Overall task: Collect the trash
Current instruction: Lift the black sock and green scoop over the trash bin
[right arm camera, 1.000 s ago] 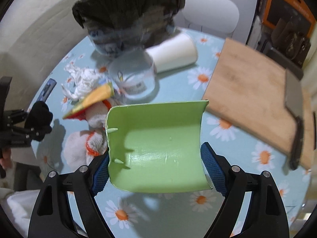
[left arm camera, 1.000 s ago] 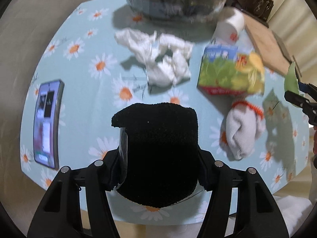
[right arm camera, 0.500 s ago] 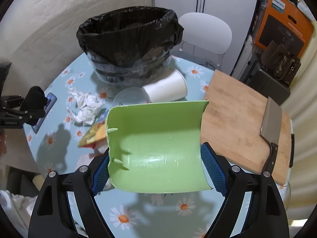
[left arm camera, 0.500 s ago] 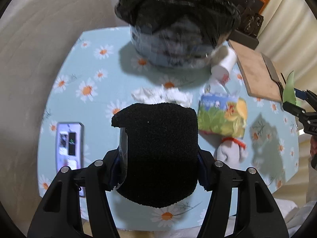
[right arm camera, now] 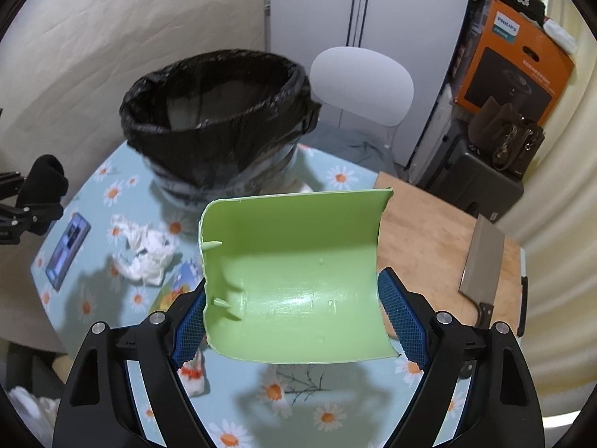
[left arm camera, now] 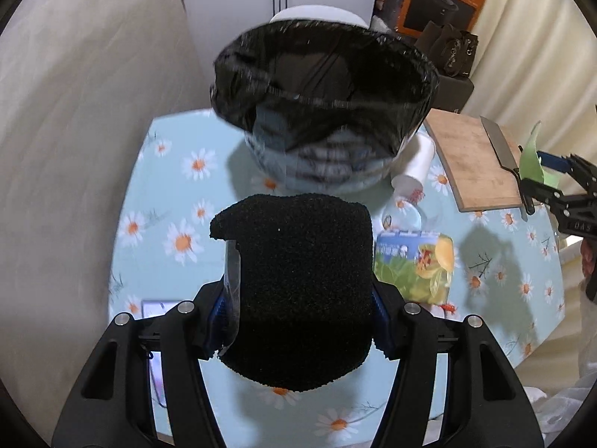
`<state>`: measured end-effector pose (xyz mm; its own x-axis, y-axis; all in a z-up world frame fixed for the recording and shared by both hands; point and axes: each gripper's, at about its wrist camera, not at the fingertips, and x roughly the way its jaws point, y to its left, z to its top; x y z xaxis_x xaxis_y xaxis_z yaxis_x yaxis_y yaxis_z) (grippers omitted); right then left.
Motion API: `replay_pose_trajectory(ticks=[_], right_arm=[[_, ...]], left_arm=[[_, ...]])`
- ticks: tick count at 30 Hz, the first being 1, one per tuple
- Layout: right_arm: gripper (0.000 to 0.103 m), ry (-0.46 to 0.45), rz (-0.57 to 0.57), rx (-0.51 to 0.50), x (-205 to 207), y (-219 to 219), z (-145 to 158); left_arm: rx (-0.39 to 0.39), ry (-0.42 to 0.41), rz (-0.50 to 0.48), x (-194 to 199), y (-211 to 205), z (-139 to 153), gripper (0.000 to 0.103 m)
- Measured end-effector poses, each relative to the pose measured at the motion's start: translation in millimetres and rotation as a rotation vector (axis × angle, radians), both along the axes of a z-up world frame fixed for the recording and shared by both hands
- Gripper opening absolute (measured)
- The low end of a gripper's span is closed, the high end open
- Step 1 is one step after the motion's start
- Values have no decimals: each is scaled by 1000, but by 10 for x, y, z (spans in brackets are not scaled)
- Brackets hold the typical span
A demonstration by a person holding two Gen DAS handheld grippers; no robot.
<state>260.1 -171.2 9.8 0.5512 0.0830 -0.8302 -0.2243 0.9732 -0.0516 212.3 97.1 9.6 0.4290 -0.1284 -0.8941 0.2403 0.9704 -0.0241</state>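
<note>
We see a round table (right arm camera: 354,414) under a pale blue cloth printed with daisies, and at its far side stands the trash bin (right arm camera: 220,127), lined with a black bag, its mouth open toward us. To the right lies a wooden cutting board (right arm camera: 429,239) with a cleaver (right arm camera: 481,261) resting across its right edge. Beyond the table, against the far right wall, an orange and black box (right arm camera: 511,59) carries the word PHILIPS in white; the smaller lines on it we cannot read. In the right wrist view, the right gripper (right arm camera: 294,313) has its blue pads pressed on the two sides of a curved green plastic piece (right arm camera: 294,280), which fills the span between the jaws and juts forward toward the bin. In the left wrist view, the left gripper (left arm camera: 298,298) clamps a black fuzzy sock (left arm camera: 298,291) from both sides, the sock bulging past the fingers above and below, with the bin just beyond it. On the cloth near the middle lie a crumpled white tissue (right arm camera: 143,250), a green and yellow carton (left arm camera: 414,265) whose print is too blurred to read, a white paper cup (left arm camera: 414,171) tipped on its side by the bin, and, at the left edge, a phone (right arm camera: 67,250) lying face up.
</note>
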Motion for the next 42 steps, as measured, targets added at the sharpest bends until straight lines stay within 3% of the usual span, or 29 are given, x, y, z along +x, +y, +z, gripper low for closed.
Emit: replay_pose_trajectory(ticks=[8,20,32,42], right_arm=[[80,-64,-26,8,232,11,271],[80,-92,-7,26,501,294,412],[80,-134,34,32,848,624,596],[80,-125,45,37,1198,684,526]], left_arm=[[24,-66,-52,269,-16,260,61],[21,-131,-154,711,-82,540,61],[-15,-141,-234,1160,-324,486,61],[-32,-132,-280,1515,-425,373,61]])
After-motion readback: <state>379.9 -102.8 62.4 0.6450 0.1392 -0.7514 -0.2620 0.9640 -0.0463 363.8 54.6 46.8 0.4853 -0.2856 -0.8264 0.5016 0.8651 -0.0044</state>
